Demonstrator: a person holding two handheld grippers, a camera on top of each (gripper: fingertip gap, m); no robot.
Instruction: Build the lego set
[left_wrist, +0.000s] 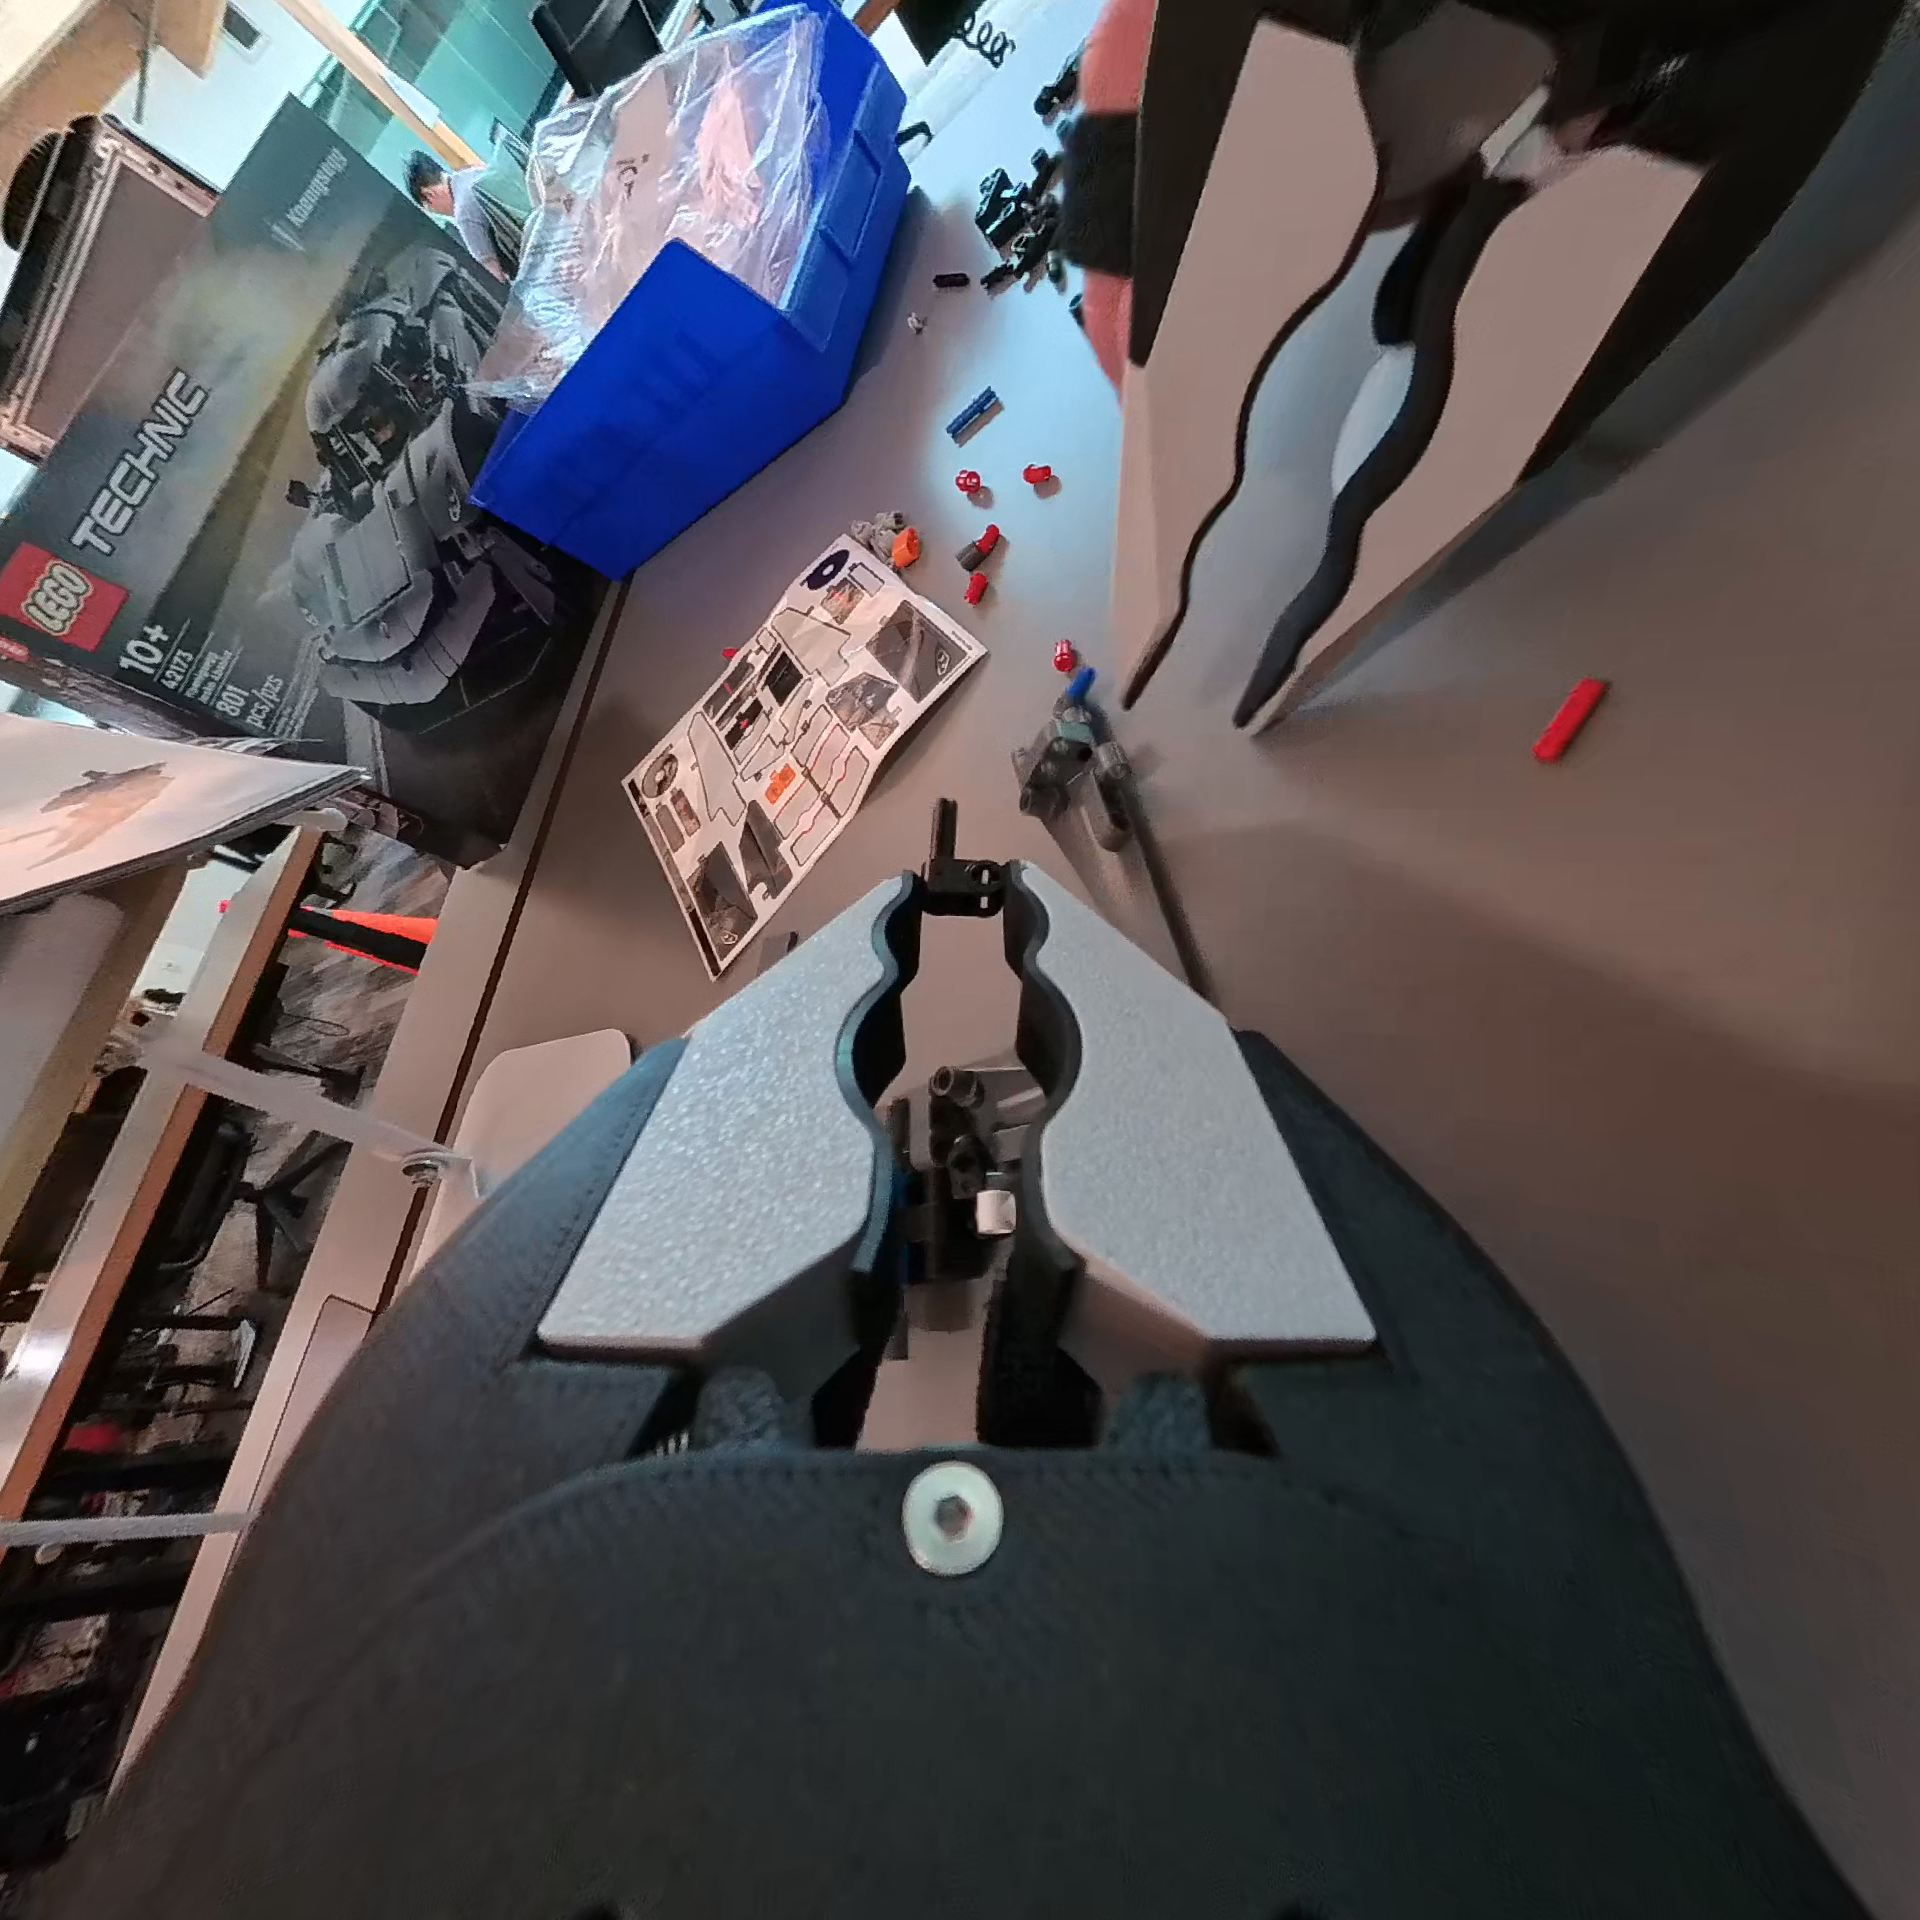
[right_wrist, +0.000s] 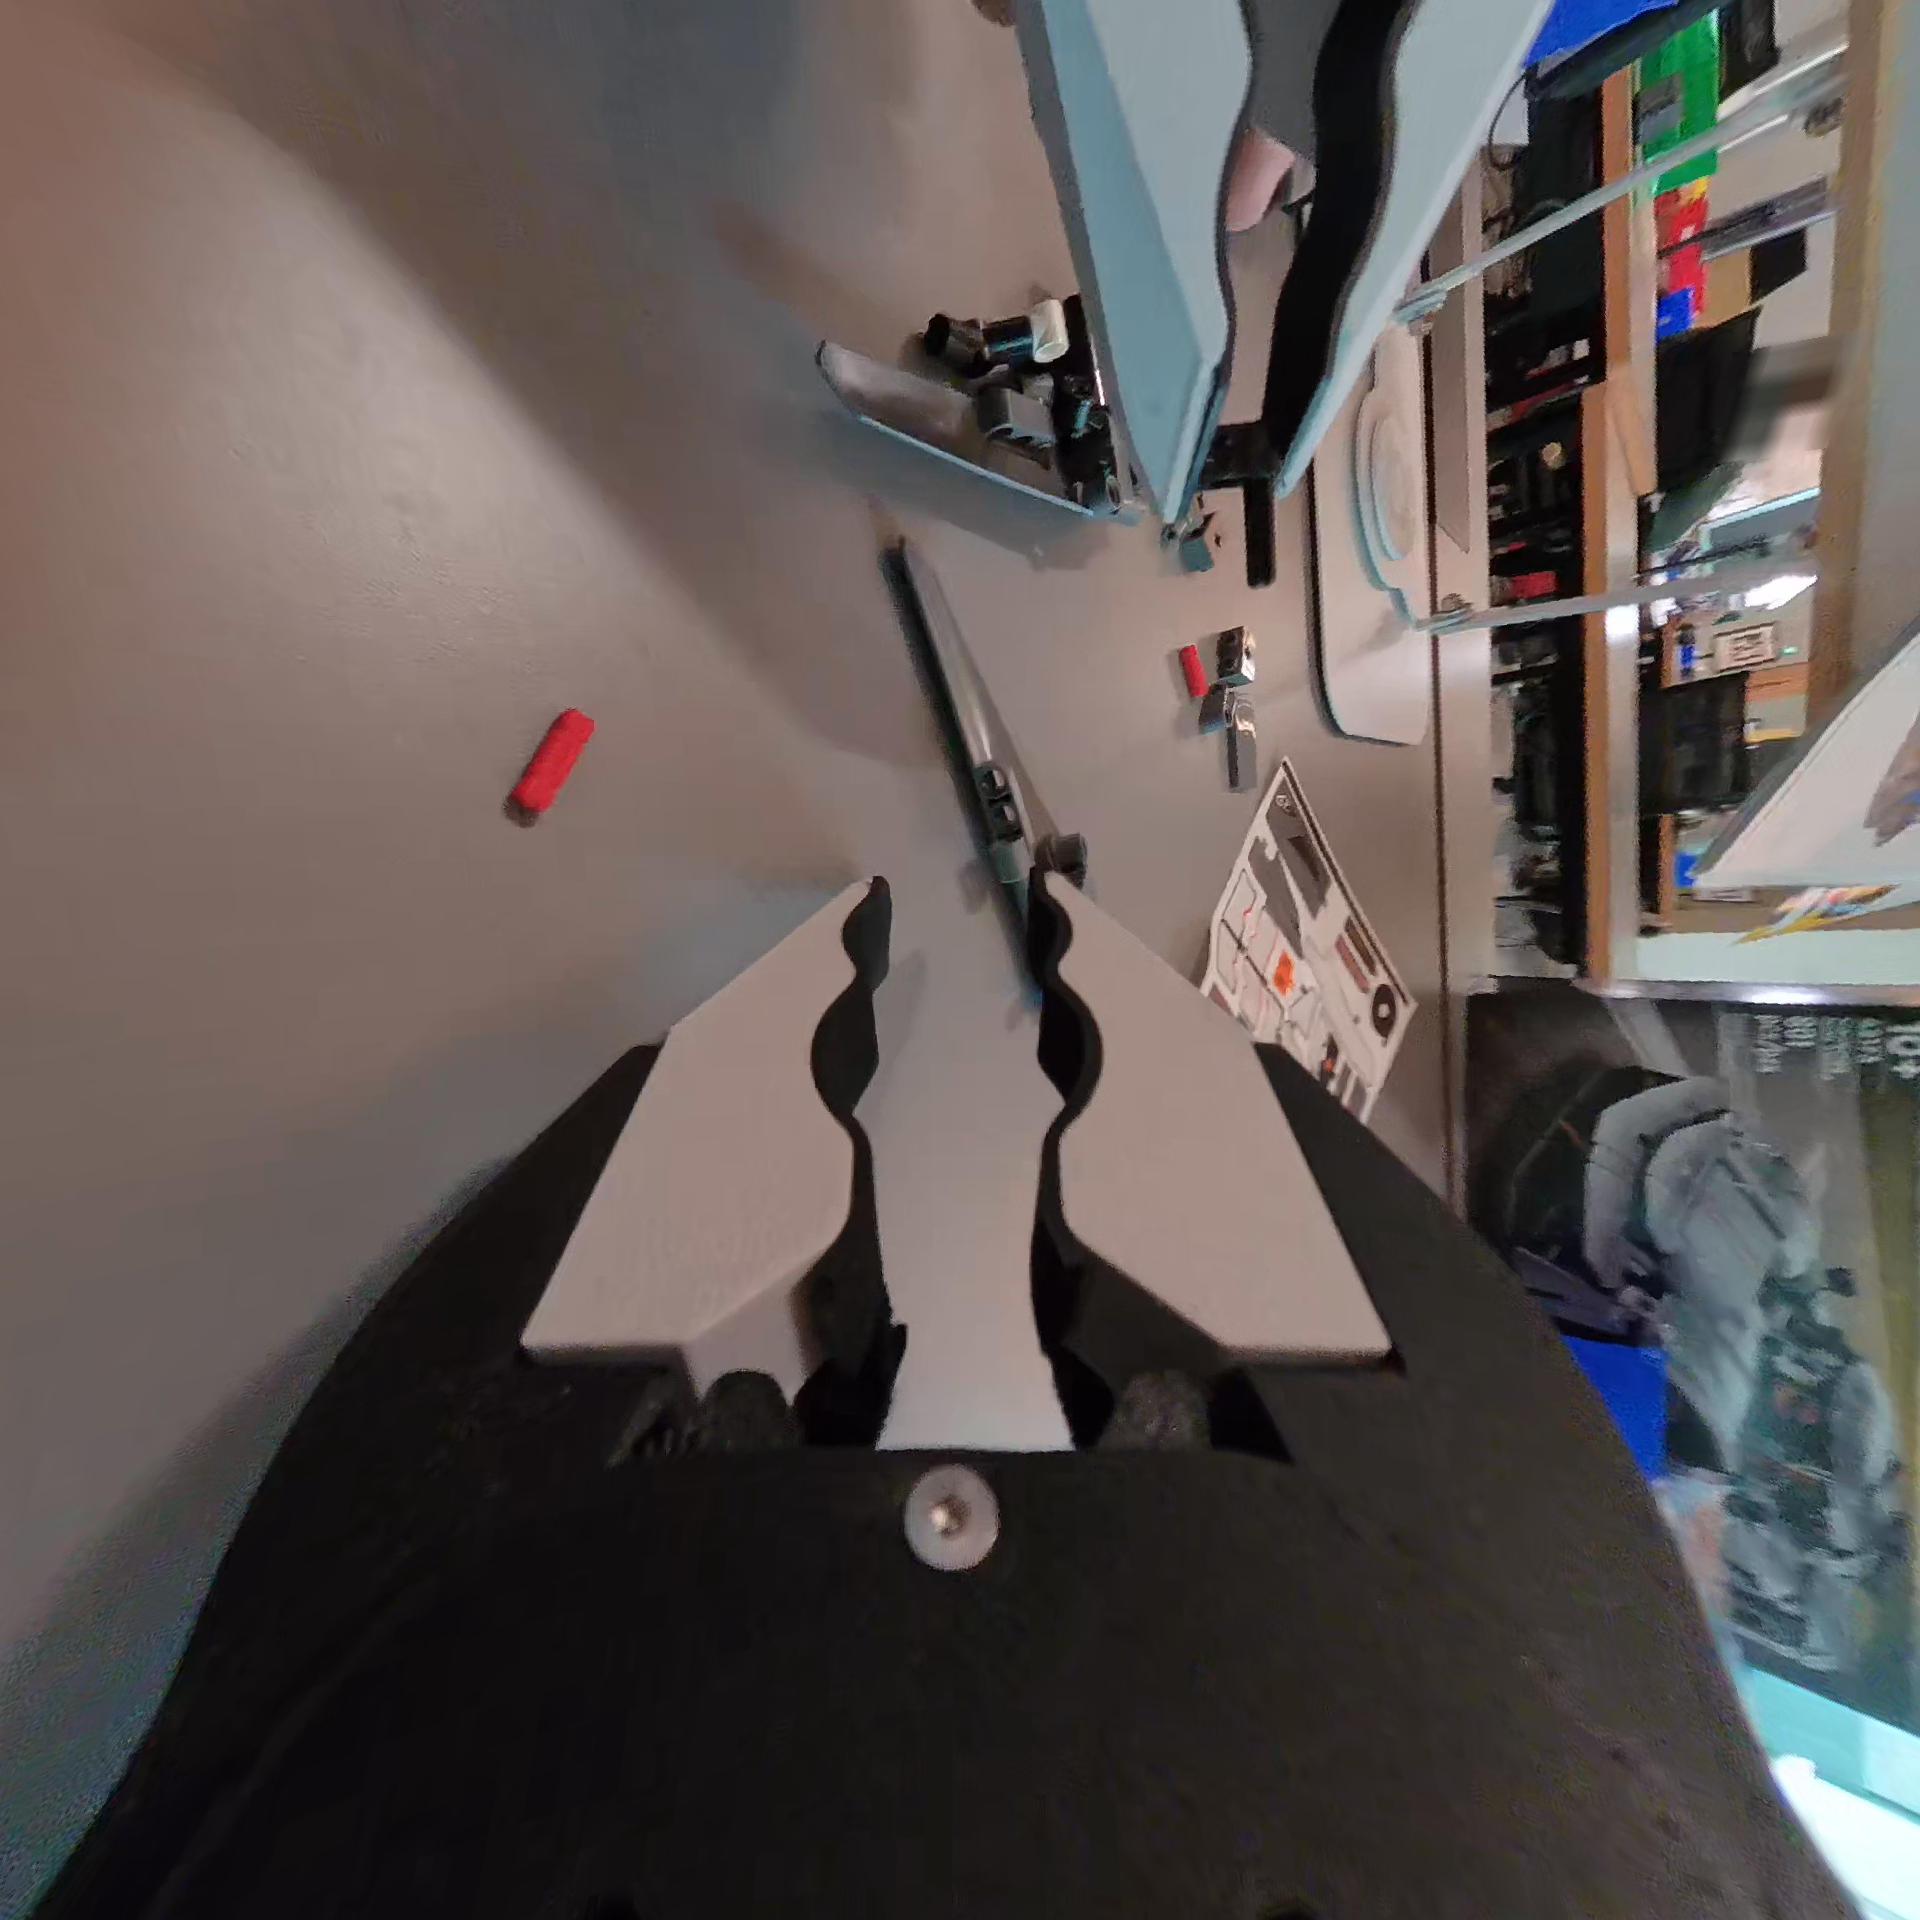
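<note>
Lego connector (left_wrist: 961, 886), small, black, pinched at tips of left hand-held gripper (left_wrist: 964, 894), raised above bench (left_wrist: 1455, 1039) for joining. Right hand-held gripper (right_wrist: 956, 894) open, empty, poised over grey axle (right_wrist: 961, 727) mid-bench, likely next piece.

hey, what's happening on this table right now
A person is building a Lego set with two handheld tools. The left tool is shut on a small black connector piece above the grey table. The right tool is open and empty, near a long grey beam. Loose red pins, a sticker sheet and a blue bin lie around.
</note>
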